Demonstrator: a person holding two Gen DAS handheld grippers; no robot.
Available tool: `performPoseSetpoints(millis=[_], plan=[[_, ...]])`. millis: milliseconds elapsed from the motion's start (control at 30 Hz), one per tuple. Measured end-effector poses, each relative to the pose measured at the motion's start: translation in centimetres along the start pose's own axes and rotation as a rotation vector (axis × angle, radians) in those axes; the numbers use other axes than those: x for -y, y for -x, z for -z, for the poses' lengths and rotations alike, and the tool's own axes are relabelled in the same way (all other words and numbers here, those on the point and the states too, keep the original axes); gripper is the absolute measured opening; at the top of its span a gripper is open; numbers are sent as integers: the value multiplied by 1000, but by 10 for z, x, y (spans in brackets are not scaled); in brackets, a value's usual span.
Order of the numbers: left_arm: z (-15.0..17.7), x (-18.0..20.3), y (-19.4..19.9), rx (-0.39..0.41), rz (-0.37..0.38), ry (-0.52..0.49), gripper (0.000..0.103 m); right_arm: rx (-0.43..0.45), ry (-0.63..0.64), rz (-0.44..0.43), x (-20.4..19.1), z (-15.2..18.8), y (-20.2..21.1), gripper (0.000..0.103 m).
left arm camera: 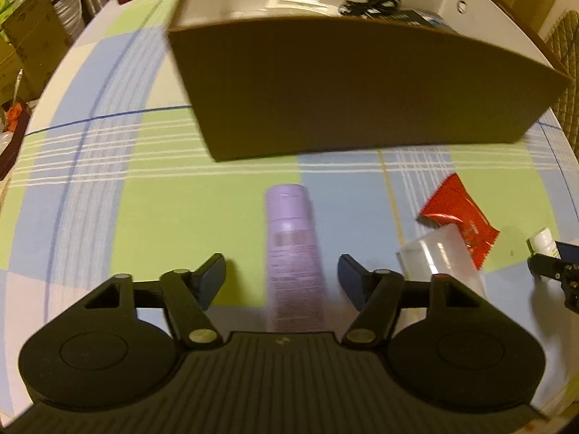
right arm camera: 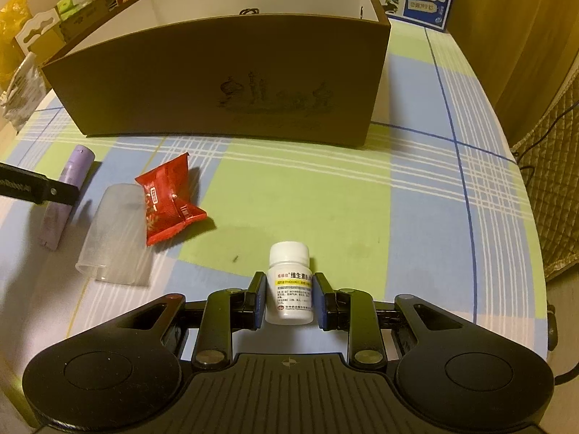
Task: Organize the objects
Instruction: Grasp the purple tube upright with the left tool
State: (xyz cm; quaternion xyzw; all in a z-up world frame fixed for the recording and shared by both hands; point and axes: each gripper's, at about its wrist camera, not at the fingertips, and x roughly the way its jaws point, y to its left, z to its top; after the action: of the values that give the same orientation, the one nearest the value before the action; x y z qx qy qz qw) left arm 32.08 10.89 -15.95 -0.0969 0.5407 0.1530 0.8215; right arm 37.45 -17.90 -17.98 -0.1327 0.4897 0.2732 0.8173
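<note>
Left gripper [left arm camera: 281,271] fingers spread astride the purple tube [left arm camera: 293,253], its long axis running near-to-far between them; right gripper [right arm camera: 288,298] pinches the white bottle [right arm camera: 289,285].

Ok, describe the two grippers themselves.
Both are alike. The left gripper and right gripper have a black ribbed body, two round black discs, black linkage arms with silver pivot pins, and dark blue finger pads. No cables or sleeves show.

A purple tube [right arm camera: 67,195], red wrapper [right arm camera: 168,199] and white bottle [right arm camera: 289,289] lie on green-and-blue plaid cloth [right arm camera: 289,188].
</note>
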Motion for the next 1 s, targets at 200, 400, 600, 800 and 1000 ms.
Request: performPoseSetpoints(millis=[200, 400, 600, 800, 1000], plan=[[1, 6, -5, 12, -6, -6, 41, 8, -19, -4, 4, 1, 2, 24], [8, -1, -2, 4, -3, -20, 30, 3, -35, -16, 7, 3, 2, 24], [25, -13, 6, -17, -5, -13, 30, 7, -18, -12, 5, 3, 2, 24], [25, -9, 4, -8, -21, -13, 31, 4, 6, -4, 1, 2, 1, 24], [27, -10, 7, 8, -27, -13, 29, -2, 13, -11, -3, 3, 3, 24]])
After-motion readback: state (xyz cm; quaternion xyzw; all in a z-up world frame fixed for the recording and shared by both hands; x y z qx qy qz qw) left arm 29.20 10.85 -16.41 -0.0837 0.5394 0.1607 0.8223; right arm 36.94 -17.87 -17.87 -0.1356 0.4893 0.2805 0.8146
